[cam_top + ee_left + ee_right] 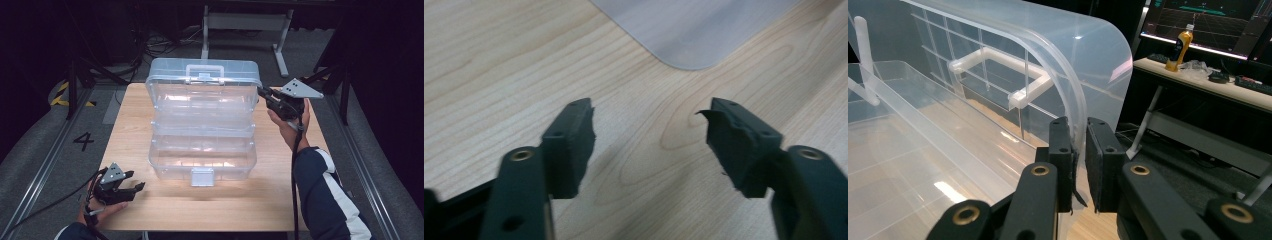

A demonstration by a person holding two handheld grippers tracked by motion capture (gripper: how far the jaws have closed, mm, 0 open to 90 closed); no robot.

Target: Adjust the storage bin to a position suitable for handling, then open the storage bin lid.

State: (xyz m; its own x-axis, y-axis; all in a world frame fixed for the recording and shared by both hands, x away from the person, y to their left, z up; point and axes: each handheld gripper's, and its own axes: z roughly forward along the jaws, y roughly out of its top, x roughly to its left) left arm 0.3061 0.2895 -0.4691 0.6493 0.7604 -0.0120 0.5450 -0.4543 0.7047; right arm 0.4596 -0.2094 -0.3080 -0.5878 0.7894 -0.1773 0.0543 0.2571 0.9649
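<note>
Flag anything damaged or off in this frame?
One thing: the pads on the left gripper fingers look torn and ragged at their edges. Otherwise fine: clear box sits square on the table, lid raised, right gripper shut on the lid's edge.

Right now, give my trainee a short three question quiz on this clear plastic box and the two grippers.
1. True or false: the lid of the clear box stands open.
2. What does the right gripper pinch? A) the lid's rim B) the front latch C) the white handle
3. What lies between the open jaws of the left gripper?

Key
1. True: the lid is raised behind the box body.
2. A: its pads press the lid's curved edge from both sides.
3. Nothing but bare wooden table; it holds nothing.
</note>
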